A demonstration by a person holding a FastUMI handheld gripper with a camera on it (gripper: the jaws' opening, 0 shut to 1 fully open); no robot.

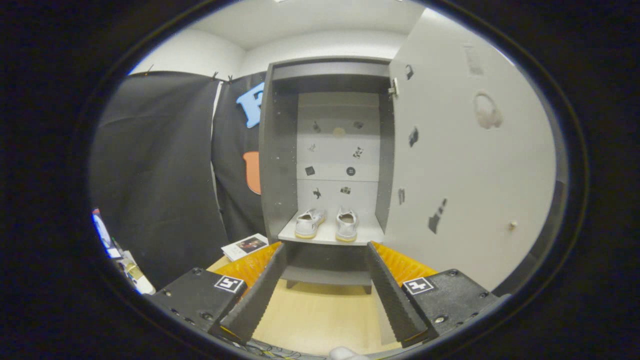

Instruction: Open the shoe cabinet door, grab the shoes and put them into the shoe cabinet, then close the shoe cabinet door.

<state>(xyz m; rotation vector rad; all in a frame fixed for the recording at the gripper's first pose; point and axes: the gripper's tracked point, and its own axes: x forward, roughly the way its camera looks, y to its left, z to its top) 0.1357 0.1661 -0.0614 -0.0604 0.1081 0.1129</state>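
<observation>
Fingers [280, 280] spread apart, empty, gripper [326, 250] levelled at open shoe cabinet [280, 150], shoes [327, 223] shelved side by side, heels toward gripper, toes toward back panel

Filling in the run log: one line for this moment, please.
cabinet door: open | shoes: both on shelf inside | claw: open, empty, short of cabinet | left: close door

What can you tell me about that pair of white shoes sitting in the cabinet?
The shoes are a pair of white low-top sneakers with pale yellowish soles, apparently canvas or leather. They stand upright side by side, slightly apart, heels toward the camera and toes toward the back wall, on a light shelf inside the open shoe cabinet. The left one is angled a little outward. Nothing but the shelf touches them; the open gripper is well short of them, holding nothing.
</observation>
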